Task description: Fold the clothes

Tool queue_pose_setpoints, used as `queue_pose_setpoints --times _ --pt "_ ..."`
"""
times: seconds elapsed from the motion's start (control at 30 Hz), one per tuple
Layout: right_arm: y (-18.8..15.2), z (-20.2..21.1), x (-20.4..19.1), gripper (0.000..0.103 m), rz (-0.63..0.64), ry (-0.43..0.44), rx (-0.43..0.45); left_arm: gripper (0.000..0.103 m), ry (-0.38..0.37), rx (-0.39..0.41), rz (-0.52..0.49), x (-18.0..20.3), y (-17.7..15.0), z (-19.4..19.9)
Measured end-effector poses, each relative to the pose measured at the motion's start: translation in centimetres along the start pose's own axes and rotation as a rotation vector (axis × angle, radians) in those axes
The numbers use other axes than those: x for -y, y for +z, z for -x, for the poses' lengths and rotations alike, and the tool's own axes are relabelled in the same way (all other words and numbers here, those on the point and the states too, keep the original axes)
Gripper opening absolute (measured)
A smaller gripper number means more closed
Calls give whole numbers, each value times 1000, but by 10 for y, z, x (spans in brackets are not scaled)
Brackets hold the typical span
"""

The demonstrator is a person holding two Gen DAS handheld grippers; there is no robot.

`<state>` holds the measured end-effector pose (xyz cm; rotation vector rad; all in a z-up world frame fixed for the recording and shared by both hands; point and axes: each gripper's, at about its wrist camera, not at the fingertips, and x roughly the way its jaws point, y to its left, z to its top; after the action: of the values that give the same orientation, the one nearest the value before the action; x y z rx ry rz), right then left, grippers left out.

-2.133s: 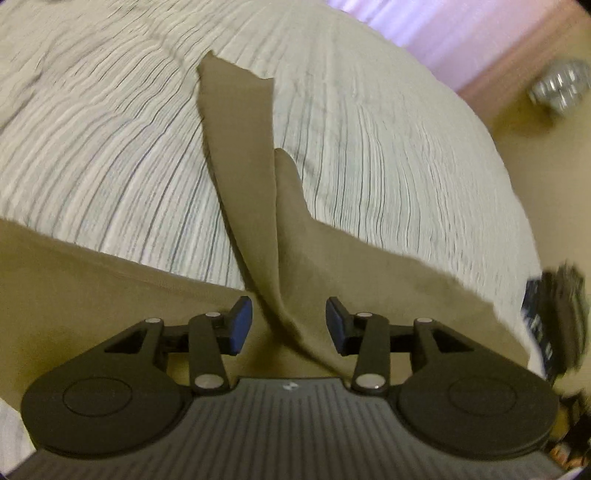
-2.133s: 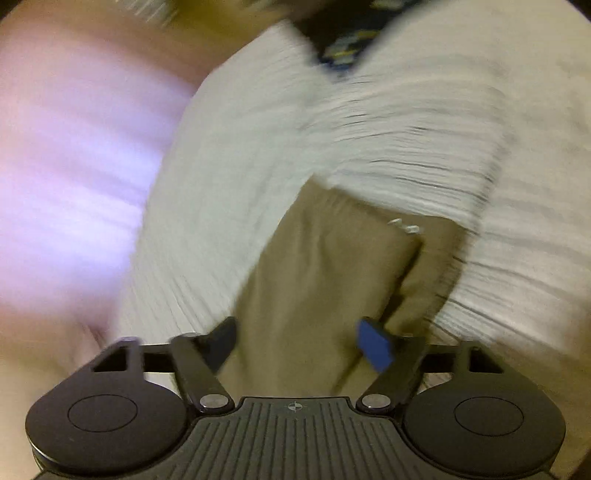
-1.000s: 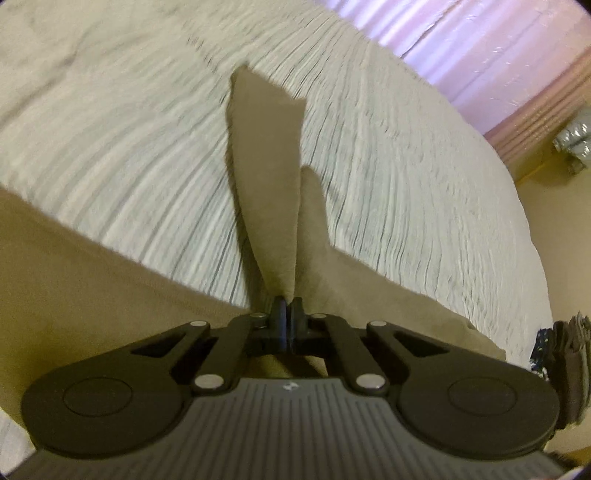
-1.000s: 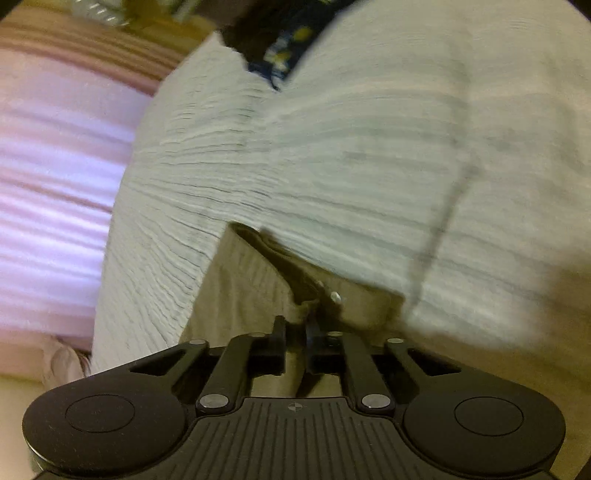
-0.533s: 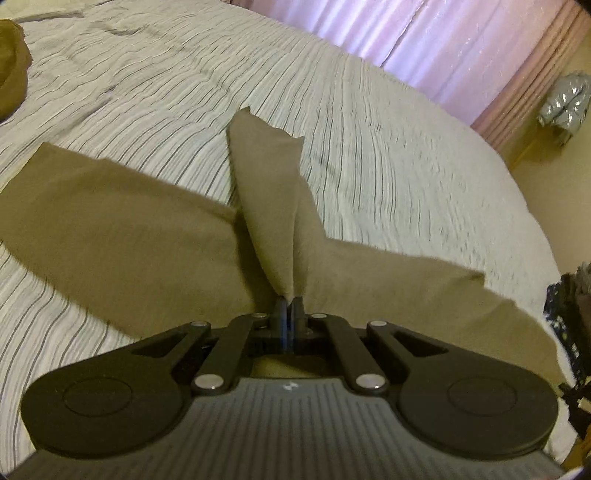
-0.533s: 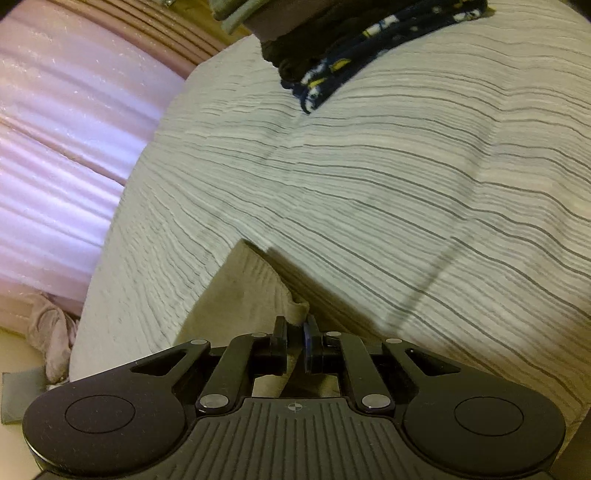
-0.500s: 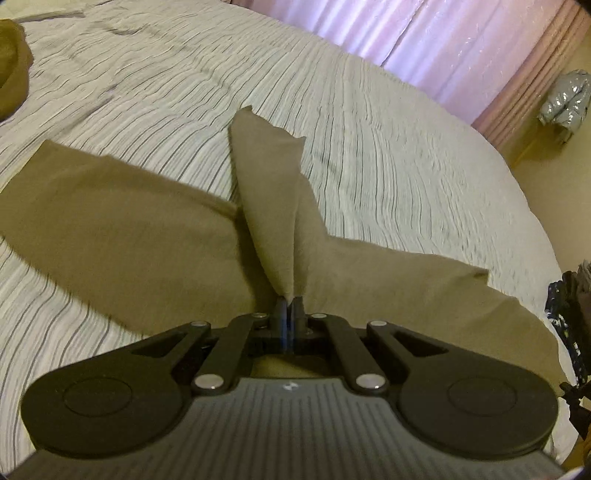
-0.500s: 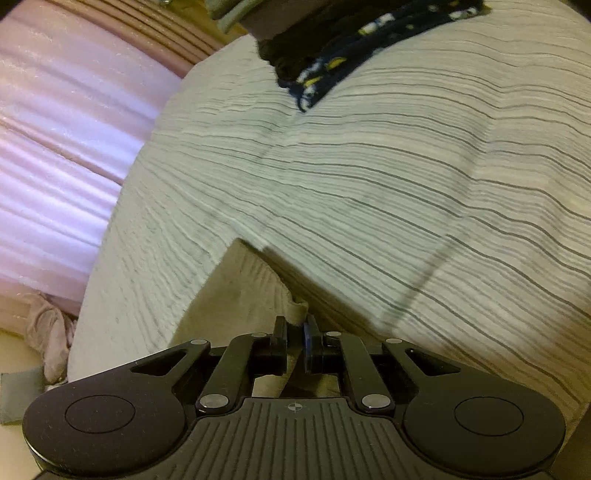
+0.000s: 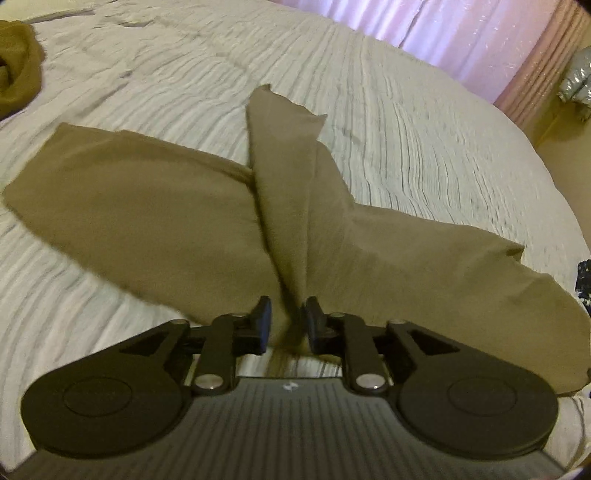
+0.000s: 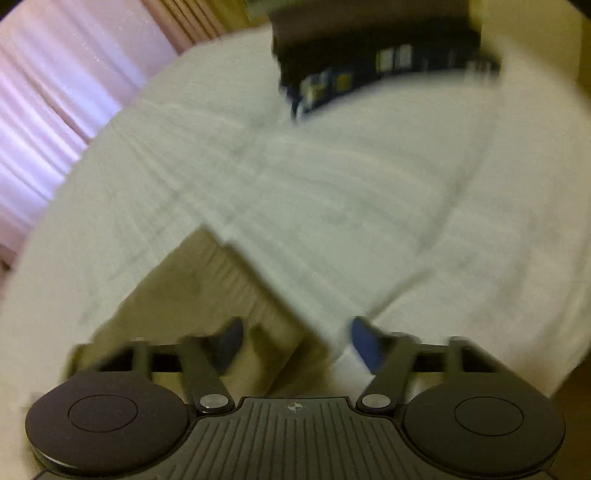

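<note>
One olive-brown garment (image 9: 155, 206) lies spread on the bed (image 9: 406, 140), which is covered in a pale striped bedspread. In the left wrist view the garment fans out toward 9 o'clock and 3 o'clock, with a narrower strip of the same cloth running up the middle toward 12 o'clock. The left tool (image 9: 286, 325) sits at 6 o'clock with its jaws parted; a fold of the cloth stands in the gap between them, not pinched. A second olive-brown piece of clothing (image 9: 16, 85) is bunched at 10 o'clock, well apart from the first. Pink curtains (image 9: 461, 33) hang beyond the bed at 1 o'clock.

The right wrist view is heavily blurred. The right tool (image 10: 295, 343) is spread wide, holding nothing. The garment's edge (image 10: 207, 295) reaches in from 7 o'clock, under the tool. At 12 o'clock lies one dark heap, probably patterned clothing (image 10: 369, 74), at the far edge of the bed.
</note>
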<state>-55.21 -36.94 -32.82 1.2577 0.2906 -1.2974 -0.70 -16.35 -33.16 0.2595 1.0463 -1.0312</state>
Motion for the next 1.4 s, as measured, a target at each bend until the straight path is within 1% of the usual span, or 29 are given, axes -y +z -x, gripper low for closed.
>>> queue_pose_setpoints --times 0.13,0.27,0.37,0.47,0.53,0.6,0.73,0.8,0.83,0.9,1.0,1.1,1.17,1.2,1.23,1.27,1.3,1.33,1.4 --pt "-5 4 -29 69 93 1 2 15 6 41 41 -16 10 26" --pt "-11 7 -58 69 185 2 2 15 33 90 73 -41 27 25" --pt "-34 -17 -93 69 242 23 -38 15 53 108 94 -63 43 7" --pt "-56 -41 -128 69 299 45 -77 15 81 99 93 -95 61 -15" --pt "-67 -53 -157 69 339 76 -84 14 96 100 90 -117 76 -29" --pt "-77 -67 -187 69 368 85 -97 10 112 106 98 -141 93 -38" --pt "-105 -106 -246 69 396 132 -162 9 161 111 133 -185 130 -38" --pt "-119 -131 -274 69 392 169 -214 10 184 115 151 -205 146 -27" --pt "-128 -144 -288 69 377 194 -241 11 185 115 162 -214 151 -18" --pt "-145 -170 -313 69 329 248 -306 11 164 103 189 -230 156 -3" --pt "-167 -211 -346 69 227 337 -421 11 129 72 236 -250 150 18" --pt "-189 -245 -367 69 124 359 -504 11 95 47 316 -264 137 31" --pt "-198 -265 -374 69 60 338 -545 11 70 39 380 -272 130 34" --pt "-203 -273 -377 67 34 340 -561 11 57 36 410 -276 127 35" --pt "-208 -277 -381 28 23 350 -572 11 44 33 439 -279 123 36" --pt "-209 -277 -387 4 33 368 -573 11 35 30 461 -283 120 37" --pt "-209 -274 -394 4 67 371 -562 11 28 28 476 -286 118 39" --pt "-209 -264 -405 2 133 395 -518 11 20 26 489 -290 117 40" --pt "-215 -232 -434 2 340 457 -414 11 -3 25 510 -296 113 44"
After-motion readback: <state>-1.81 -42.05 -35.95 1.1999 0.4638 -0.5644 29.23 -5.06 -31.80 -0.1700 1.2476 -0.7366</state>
